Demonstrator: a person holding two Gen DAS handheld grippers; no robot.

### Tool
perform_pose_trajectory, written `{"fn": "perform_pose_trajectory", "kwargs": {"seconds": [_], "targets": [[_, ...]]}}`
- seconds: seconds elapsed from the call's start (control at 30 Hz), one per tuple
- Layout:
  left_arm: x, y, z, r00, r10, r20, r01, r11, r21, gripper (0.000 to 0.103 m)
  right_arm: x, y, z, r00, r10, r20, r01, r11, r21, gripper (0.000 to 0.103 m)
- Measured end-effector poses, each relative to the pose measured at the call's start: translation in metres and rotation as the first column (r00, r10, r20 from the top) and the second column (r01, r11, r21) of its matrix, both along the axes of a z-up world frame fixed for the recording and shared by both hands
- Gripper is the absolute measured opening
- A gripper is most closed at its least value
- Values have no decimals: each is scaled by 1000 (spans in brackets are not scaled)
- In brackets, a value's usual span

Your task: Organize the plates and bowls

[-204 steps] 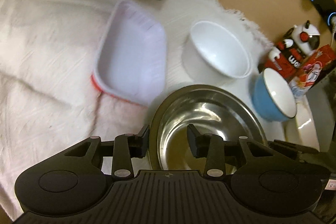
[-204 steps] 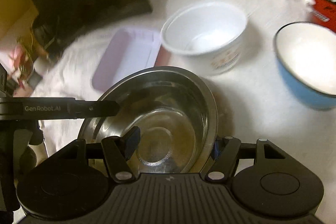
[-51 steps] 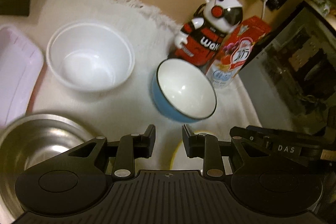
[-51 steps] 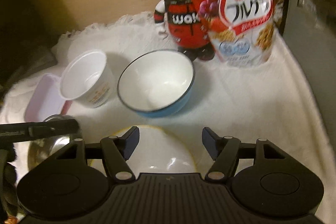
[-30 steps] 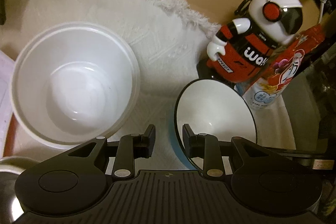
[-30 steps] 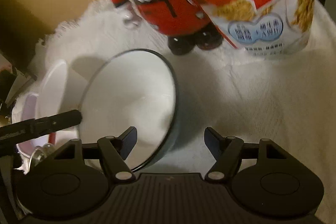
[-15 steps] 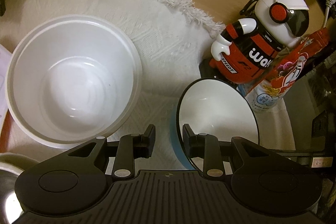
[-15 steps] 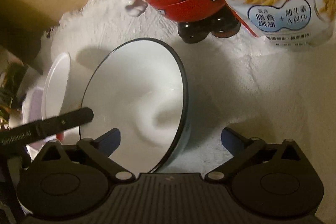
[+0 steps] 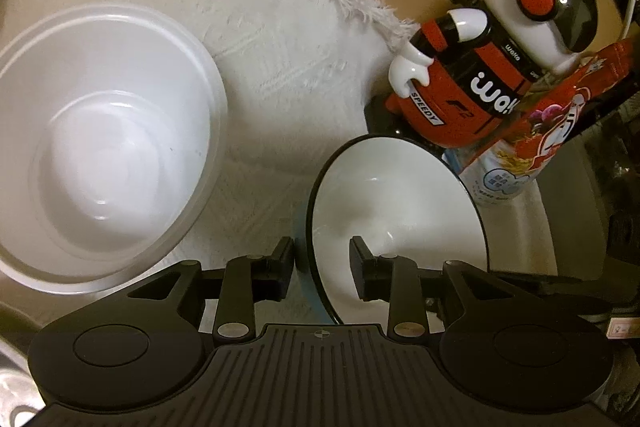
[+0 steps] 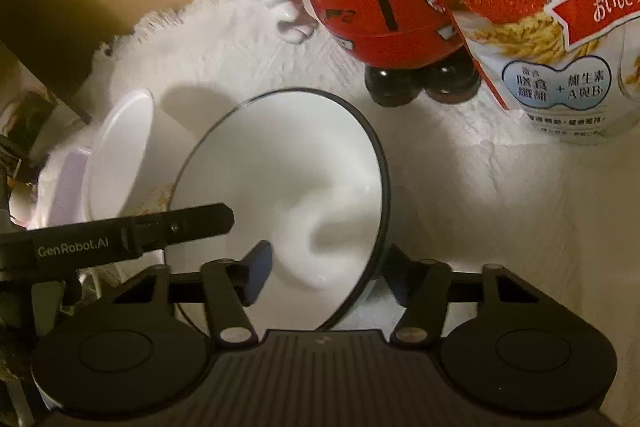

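Because both grippers straddle opposite parts of the same rim, the coming lift turns on how the blue bowl [image 10: 288, 187] sits between them: it lies on the white fringed cloth [image 9: 280, 39], directly ahead of and below both tools, tipped so that its white inside faces them. On the bowl's left rim the left gripper [image 9: 322, 263] has one finger outside the blue wall and one inside; its jaws are narrow and opening slightly, with a sliver of gap showing at the rim, so no firm pinch yet. On the bowl's right rim the right gripper [image 10: 324, 267] brackets the wall likewise, its jaws closing, though whether the pads press I cannot tell. Round as it is, the bowl has no long axis (neither hand is clearly the nearer). Left of the bowl stands the white plastic bowl [image 9: 104, 143], just beside it; behind the bowl, close, stand the robot figure [image 9: 480, 67] and the cereal bag [image 10: 560, 7], which would crowd any forward swing.
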State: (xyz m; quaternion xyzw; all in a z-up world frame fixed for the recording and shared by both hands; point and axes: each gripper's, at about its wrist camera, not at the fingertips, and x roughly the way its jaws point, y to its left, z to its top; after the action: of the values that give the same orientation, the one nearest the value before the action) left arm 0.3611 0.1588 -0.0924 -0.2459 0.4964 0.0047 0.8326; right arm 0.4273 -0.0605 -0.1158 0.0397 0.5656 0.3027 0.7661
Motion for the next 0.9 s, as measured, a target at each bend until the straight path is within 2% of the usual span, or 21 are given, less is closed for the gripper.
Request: {"fn": "perform_pose_trajectory", "kwargs": {"seconds": [0.1,0.17,0.43,0.6,0.77,0.9], "targets": [[2,-2,-4,1000,-6,-11,6,1000,-3,33,1,0,-8,999,-2,-52,1,1000,-16,45],[3,-4,-7,1000,-13,-18,13,1000,5,33,-1,-1,-9,999,-7,-47,7,1000,-10,43],[6,-9,-8,999,-29,-26,30,999,45,33,-6,9,-6,1000,1,-29,-2,999,-37,43],[8,-7,-9,999,-31,-25,31,999,24,32,-1,4,-9,998,-46,-47,45,999,-23,43],[9,-9,-11,999,-18,-30,18,1000,23,31,1,3,-2,996,-82,40,83,996,-40,43],[12,-8,-13,999,-9,-32,9,1000,14,31,5,6,-2,997,-55,50,57,998,-34,44]]}}
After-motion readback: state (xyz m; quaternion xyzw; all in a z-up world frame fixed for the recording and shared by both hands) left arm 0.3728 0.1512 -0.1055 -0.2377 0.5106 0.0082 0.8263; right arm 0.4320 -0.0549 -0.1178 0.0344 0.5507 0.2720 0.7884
